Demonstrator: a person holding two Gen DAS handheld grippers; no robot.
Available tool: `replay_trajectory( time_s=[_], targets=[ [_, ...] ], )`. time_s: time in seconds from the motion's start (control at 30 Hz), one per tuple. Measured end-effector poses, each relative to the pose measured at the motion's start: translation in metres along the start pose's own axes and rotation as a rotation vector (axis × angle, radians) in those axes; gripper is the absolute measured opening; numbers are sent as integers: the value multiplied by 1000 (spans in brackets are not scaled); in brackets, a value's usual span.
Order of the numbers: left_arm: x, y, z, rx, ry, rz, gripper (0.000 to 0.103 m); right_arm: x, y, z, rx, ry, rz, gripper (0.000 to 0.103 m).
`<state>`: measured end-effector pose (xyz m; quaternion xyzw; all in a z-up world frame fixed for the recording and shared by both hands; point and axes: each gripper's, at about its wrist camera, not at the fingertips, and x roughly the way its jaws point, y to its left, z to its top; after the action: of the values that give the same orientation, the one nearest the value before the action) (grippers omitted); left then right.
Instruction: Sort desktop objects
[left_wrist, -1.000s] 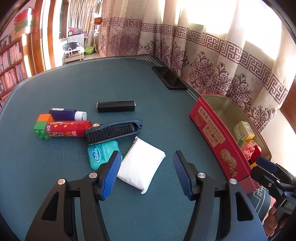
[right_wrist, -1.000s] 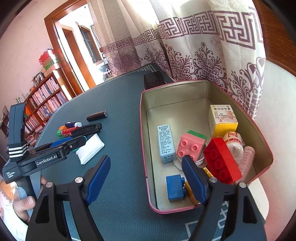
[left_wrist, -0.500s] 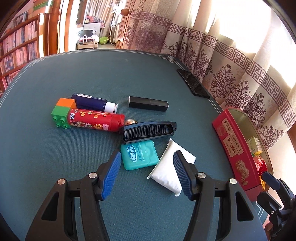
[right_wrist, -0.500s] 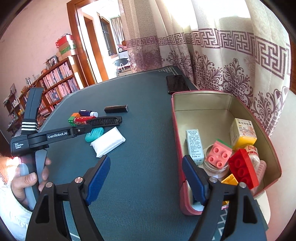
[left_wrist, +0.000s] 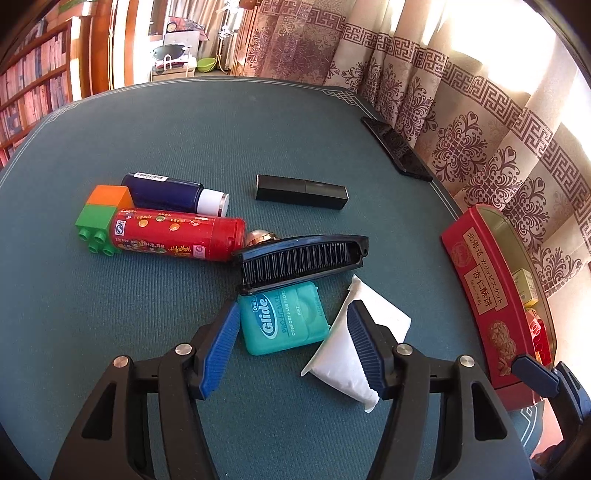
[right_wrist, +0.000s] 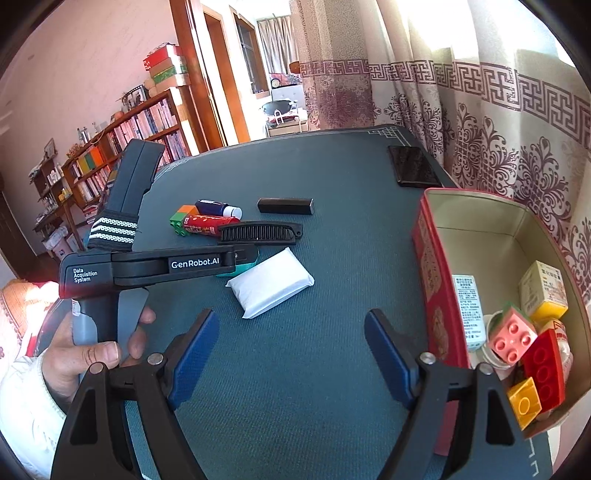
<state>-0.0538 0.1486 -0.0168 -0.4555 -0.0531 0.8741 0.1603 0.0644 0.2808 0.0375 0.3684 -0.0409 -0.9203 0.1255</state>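
Observation:
My left gripper (left_wrist: 291, 317) is open and tilted down, and the teal Glide floss box (left_wrist: 282, 319) lies between its blue pads (left_wrist: 221, 343) without being pressed. A white packet (left_wrist: 340, 363) lies partly under the right-hand pad. Behind them are a black folding comb (left_wrist: 303, 260), a red tube (left_wrist: 177, 234), a dark blue bottle (left_wrist: 166, 192), a green-and-orange block (left_wrist: 98, 221) and a black stick case (left_wrist: 301, 192). My right gripper (right_wrist: 291, 326) hangs open over bare mat, just left of the red tin (right_wrist: 430, 258), with nothing between its fingers.
The tin's inside (right_wrist: 491, 236) holds small boxes and several toy bricks. A black phone (right_wrist: 413, 166) lies at the table's far right edge by the curtain. A hand (right_wrist: 92, 350) grips the left tool's handle at the left. Bookshelves stand beyond the table.
My left gripper has shifted left and lower, from over the white packet to around the floss box. My right gripper has swung left, from over the tin's inside to over the mat.

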Motion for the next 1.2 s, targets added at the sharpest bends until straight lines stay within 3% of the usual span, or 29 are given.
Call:
replay_trajectory(
  time_s=[0.1,0.3,0.47,0.77,1.2],
  targets=[
    [6,3,-2,-9,24,3,64,7,2,0,2,17,2,84],
    [-3,14,1,-30,0,1,64,23,13,2,-38,56,5,84],
    [-11,29,6,-71,-13,-21,48,34,22,4,-82,88,12,84],
    [-14,37,13,-113,10,-75,51,53,22,11,-82,123,0,84],
    [-6,11,25,40,14,25,54,77,13,23,-44,175,11,84]
  ],
)
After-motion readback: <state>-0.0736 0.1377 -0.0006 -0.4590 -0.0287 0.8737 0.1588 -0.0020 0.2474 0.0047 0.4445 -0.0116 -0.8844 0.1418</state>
